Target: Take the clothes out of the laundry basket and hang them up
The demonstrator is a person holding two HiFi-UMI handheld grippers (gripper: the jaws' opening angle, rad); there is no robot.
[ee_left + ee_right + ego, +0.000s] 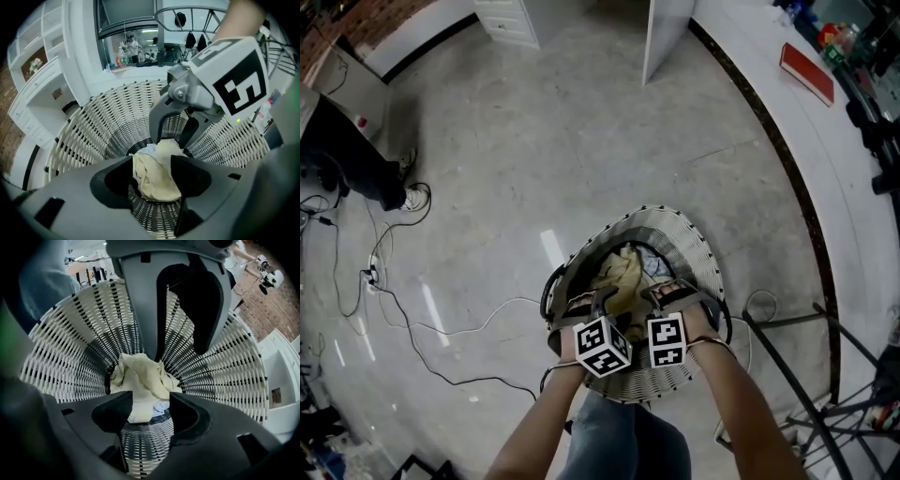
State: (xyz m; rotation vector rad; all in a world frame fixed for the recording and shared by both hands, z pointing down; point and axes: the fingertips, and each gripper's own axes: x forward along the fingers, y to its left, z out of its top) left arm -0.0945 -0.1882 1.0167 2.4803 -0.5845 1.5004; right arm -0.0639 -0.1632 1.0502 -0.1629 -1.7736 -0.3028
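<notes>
Down in the basket (pixel 93 126), the left gripper (pixel 151 178) has its jaws apart with the cream cloth (pixel 140 376) between them; the right gripper (pixel 150 411), jaws equally spread, hangs over it.

This looks like a home-style room used as a test or recording space rather than a lived-in house. White cabinets (pixel 511 21) at the far side, a brick wall (pixel 356 23) at the far left and a curved white table (pixel 769 103) with a red book (pixel 807 72) on the right give the domestic look. Loose cables (pixel 371 272) trail over the polished grey floor (pixel 581 141) at the left, and a black metal rack (pixel 806 375) stands near right.
</notes>
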